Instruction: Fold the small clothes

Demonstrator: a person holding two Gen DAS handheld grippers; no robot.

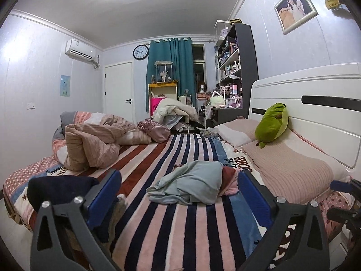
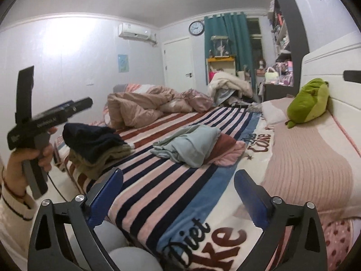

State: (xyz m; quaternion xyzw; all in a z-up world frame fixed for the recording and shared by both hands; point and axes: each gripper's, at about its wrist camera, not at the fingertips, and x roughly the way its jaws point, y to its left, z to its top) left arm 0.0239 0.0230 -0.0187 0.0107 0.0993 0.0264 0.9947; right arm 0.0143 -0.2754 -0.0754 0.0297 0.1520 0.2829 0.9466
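Crumpled clothes sit in a soft heap on the striped blanket (image 1: 180, 225), a plush cover with navy, pink and rust bands. Topmost in that heap is a pale blue garment (image 1: 191, 185), thin, limp and creased, draped over a dark red piece (image 1: 229, 174) and a pink one (image 2: 227, 155) that peeks out toward the knitted pink pillow (image 1: 291, 171).

On the far side of the pale blue garment from the pillow, near the bed's edge, lies a second pile: a rounded navy garment (image 2: 90, 140) resting on beige ribbed fabric (image 2: 101, 160).

Both tools hover short of the pale blue garment, touching no cloth. The left gripper (image 1: 178, 194) has its jaws spread wide, flat blue pads (image 1: 255, 198) on dark angular fingers, with nothing between them. The right gripper (image 2: 178, 194) is likewise released and empty. Beyond the pale blue garment, a green plush toy (image 1: 271, 122) leans against the glossy white headboard (image 1: 315, 94).
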